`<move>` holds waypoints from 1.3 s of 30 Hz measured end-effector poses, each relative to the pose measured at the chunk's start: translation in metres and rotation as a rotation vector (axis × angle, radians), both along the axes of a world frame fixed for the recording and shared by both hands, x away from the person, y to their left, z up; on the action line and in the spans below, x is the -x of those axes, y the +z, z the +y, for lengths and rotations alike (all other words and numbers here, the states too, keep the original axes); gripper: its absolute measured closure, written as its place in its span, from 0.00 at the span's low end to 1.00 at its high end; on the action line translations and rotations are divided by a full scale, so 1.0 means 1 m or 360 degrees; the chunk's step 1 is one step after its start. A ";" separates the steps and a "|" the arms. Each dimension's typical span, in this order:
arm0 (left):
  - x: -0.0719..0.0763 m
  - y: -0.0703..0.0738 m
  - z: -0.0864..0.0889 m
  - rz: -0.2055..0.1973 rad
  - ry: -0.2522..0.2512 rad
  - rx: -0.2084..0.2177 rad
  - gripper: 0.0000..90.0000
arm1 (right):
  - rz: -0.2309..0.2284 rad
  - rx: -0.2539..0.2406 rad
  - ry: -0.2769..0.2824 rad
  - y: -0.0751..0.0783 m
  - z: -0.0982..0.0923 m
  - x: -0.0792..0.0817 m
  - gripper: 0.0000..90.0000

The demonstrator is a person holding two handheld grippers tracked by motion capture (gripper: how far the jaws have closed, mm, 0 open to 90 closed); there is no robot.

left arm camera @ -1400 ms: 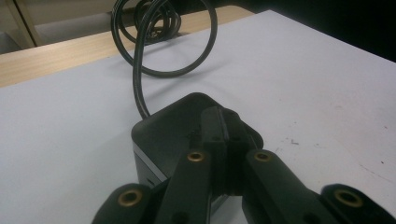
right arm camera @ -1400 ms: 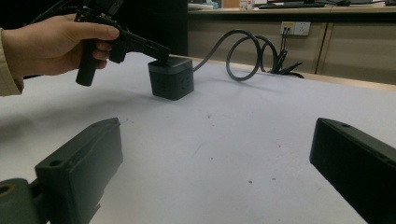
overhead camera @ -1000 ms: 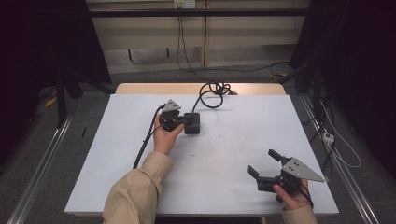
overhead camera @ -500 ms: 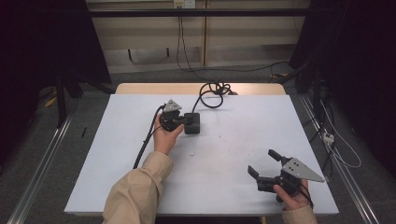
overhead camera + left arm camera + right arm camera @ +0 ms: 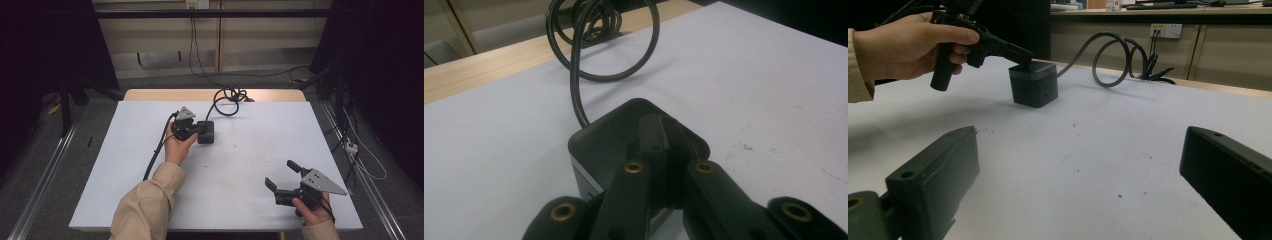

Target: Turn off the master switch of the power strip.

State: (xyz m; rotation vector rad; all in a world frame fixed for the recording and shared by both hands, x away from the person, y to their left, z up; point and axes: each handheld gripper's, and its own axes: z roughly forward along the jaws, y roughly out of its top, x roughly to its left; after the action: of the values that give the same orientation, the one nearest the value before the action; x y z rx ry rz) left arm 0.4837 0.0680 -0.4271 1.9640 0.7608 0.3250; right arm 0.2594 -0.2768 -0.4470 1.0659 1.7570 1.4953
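Observation:
A black cube-shaped power block (image 5: 206,133) sits on the white table top (image 5: 250,140), left of the middle. Its thick black cable (image 5: 225,102) loops away toward the far edge. My left gripper (image 5: 197,131) is shut, and its joined tips rest on the cube's top face (image 5: 609,135). In the left gripper view the jaws press together with nothing between them, and the left gripper (image 5: 666,145) points down at the cube. From the right gripper view, the left gripper (image 5: 1023,59) touches the cube (image 5: 1034,85) at its top edge. My right gripper (image 5: 279,172) stands open near the front right corner, empty.
The cable coil (image 5: 1118,55) lies at the table's far edge on a wooden strip (image 5: 150,95). Loose cables and a socket strip (image 5: 352,146) lie on the floor to the right. Dark stands flank the table on both sides.

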 end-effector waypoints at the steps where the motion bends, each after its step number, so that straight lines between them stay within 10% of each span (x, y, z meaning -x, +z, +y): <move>1: 0.000 0.000 0.000 0.0002 0.0000 0.0002 1.00 | 0.0000 0.0000 0.0000 0.000 0.000 0.000 0.02; 39: 0.000 0.002 -0.002 0.0011 0.0006 -0.0033 1.00 | -0.0004 0.0002 -0.0001 0.001 0.001 0.001 0.02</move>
State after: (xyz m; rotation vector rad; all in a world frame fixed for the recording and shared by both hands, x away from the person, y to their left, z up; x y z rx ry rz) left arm 0.4838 0.0658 -0.4250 1.9846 0.7683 0.3295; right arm 0.2587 -0.2762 -0.4462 1.0635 1.7556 1.4946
